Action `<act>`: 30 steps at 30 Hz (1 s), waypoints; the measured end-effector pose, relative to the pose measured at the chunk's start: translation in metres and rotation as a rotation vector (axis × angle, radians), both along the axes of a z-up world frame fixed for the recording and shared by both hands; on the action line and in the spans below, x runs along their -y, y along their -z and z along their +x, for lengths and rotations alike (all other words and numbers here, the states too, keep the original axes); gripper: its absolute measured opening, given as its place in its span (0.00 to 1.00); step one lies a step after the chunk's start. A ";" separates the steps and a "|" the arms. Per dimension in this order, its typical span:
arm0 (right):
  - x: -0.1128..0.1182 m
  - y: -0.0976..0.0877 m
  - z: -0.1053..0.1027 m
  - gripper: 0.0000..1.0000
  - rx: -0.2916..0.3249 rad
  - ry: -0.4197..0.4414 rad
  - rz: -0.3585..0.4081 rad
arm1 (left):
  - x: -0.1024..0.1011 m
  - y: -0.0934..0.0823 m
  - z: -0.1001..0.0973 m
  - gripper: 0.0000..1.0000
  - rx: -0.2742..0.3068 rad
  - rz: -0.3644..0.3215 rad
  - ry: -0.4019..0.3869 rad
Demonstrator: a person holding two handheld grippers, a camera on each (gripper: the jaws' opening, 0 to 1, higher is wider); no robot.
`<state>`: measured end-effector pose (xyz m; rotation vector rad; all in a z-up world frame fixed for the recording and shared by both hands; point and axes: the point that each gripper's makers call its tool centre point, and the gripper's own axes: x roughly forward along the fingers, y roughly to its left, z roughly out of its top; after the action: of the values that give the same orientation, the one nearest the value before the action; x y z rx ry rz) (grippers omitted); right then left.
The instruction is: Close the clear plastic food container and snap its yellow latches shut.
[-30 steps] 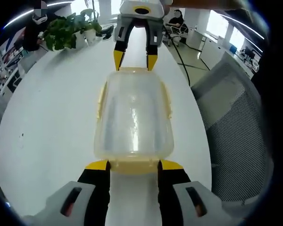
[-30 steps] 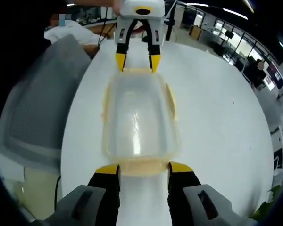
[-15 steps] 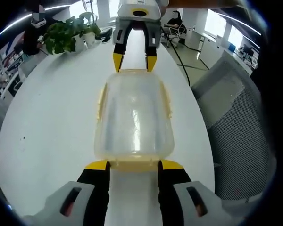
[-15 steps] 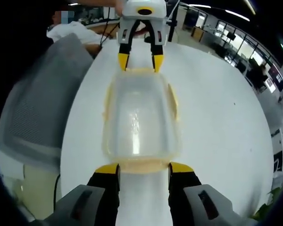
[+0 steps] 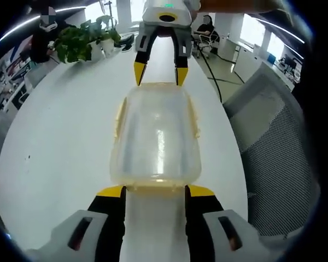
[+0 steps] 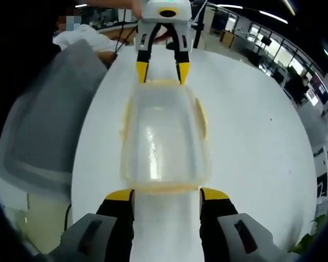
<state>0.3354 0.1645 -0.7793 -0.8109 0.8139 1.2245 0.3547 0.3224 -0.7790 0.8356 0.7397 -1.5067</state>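
Left tongs [image 5: 155, 191] and right tongs [image 6: 167, 195], both spread wide and gripping nothing, flank opposite ends of the clear food container [image 5: 156, 134] at 12 o'clock on the white counter [image 5: 60, 131].

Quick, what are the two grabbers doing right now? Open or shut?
Left gripper: open, fingers at one end of the clear container, holding nothing.
Right gripper: open, fingers at the opposite end, holding nothing.
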 end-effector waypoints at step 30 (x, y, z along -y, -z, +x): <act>-0.007 -0.034 0.021 0.45 -0.089 0.546 0.229 | -0.014 -0.017 0.007 0.40 -0.192 -0.082 -0.387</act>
<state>0.3566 0.1718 -0.7457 -0.3152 0.8756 0.8462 0.3618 0.3366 -0.7622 0.4562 0.9164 -1.2667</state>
